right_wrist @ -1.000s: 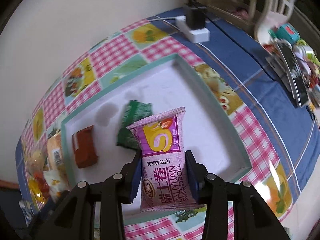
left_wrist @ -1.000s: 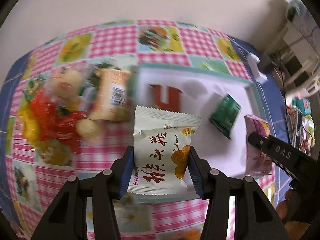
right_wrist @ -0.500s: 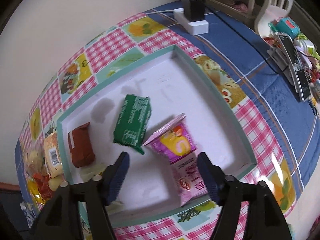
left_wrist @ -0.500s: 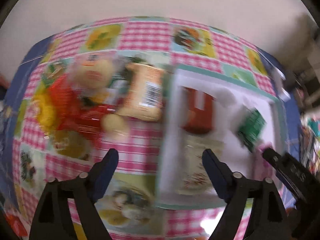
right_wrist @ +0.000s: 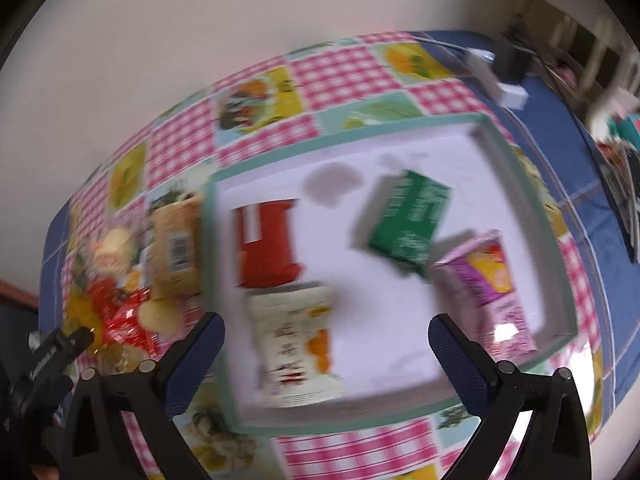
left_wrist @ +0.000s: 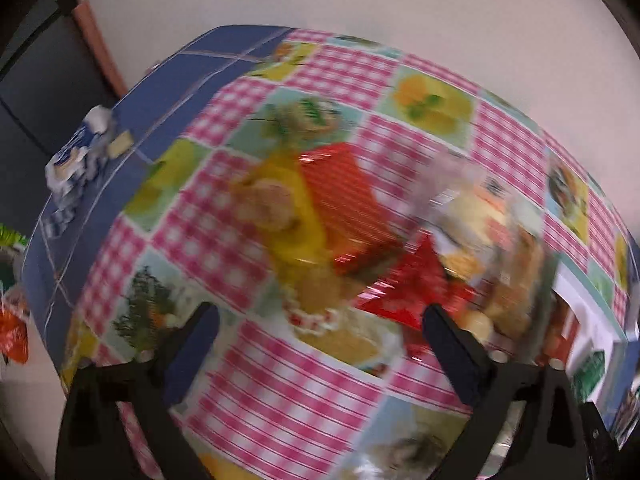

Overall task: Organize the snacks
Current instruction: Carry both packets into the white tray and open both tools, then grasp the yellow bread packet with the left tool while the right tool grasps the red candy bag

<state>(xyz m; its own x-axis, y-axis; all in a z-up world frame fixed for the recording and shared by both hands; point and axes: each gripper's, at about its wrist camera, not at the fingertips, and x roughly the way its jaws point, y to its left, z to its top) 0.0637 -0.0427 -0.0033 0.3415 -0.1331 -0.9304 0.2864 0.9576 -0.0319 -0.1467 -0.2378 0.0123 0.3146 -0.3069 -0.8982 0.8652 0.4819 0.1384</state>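
Both tongs, left and right, have just spread wide, empty.

Both pictures are looking bright, like in daytime. Everything is looking smeared and fuzzy, most of all the snack pile in the left view. Light is shining in white spots on the pink packet. The edges are bending round, with dark corners.

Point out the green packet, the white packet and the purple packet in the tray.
green packet (right_wrist: pixel 410 216): right wrist view, on the middle of its face.
white packet (right_wrist: pixel 298 344): right wrist view, on its printed front.
purple packet (right_wrist: pixel 486 276): right wrist view, on its upper half.
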